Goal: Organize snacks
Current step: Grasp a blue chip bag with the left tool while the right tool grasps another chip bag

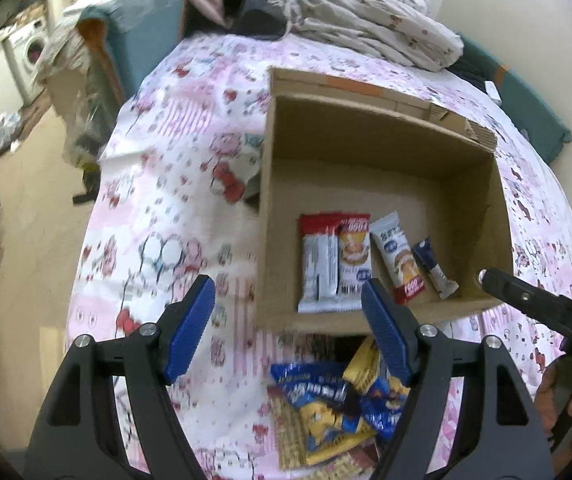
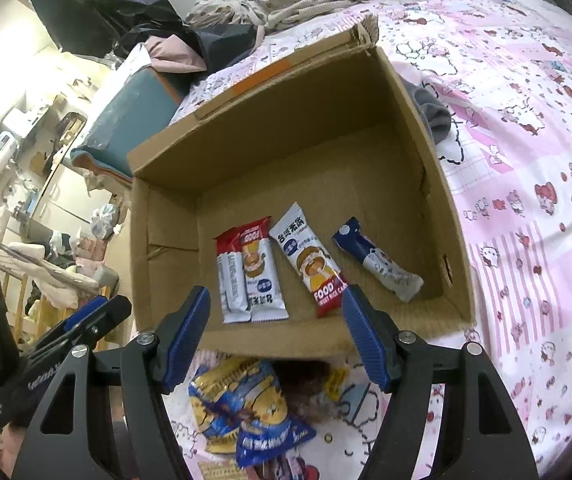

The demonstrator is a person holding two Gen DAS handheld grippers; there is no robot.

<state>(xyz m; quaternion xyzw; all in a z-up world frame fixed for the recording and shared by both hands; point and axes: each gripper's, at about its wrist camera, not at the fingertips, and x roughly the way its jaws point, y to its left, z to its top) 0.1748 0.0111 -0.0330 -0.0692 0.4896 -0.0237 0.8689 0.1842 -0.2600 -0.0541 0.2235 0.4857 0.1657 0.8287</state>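
Pink cartoon-print bedding point(image 2: 526, 200) covers the bed that carries everything. Nearest, the left hand-held gripper point(image 1: 288, 330) and the right hand-held gripper point(image 2: 275, 334) both hang with blue pads spread wide, holding nothing. Just below them a loose pile of blue and yellow snack packets point(image 2: 241, 412) lies on the bedding, against the near wall of an open cardboard box point(image 2: 277, 132). Inside the box, four snack bars point(image 2: 251, 276) lie side by side along the near wall. Beyond the box, crumpled blankets point(image 1: 378, 20) are heaped at the far end of the bed.
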